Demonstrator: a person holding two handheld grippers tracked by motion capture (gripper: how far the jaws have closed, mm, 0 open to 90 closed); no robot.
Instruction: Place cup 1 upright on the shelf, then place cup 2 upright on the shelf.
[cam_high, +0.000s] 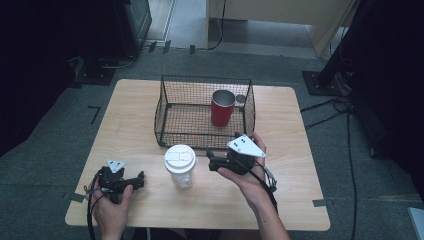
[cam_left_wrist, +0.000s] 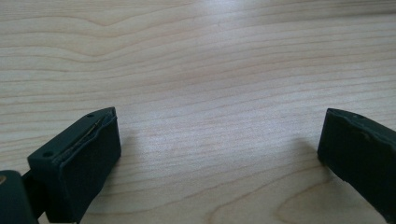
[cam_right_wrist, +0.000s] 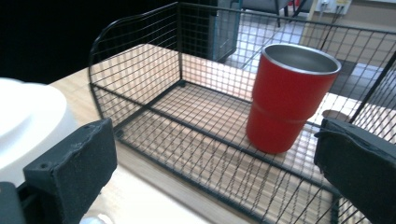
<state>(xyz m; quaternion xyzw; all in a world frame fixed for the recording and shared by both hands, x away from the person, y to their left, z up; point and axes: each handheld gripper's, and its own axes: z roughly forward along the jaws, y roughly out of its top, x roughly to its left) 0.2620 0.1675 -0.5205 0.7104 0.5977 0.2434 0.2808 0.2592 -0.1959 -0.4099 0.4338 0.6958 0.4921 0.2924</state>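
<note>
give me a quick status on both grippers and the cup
Left gripper open, resting on the table. Right gripper open beside the lidded cup, not touching. Red tumbler upright in wire basket. Nothing between.

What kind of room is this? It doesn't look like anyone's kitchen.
Probably a lab or workshop set up for recording. A small wooden table stands on grey carpet with tape marks, cables trail across the floor, and dark equipment stands surround it. A person holds a cabled right gripper near a lidded cup.
</note>
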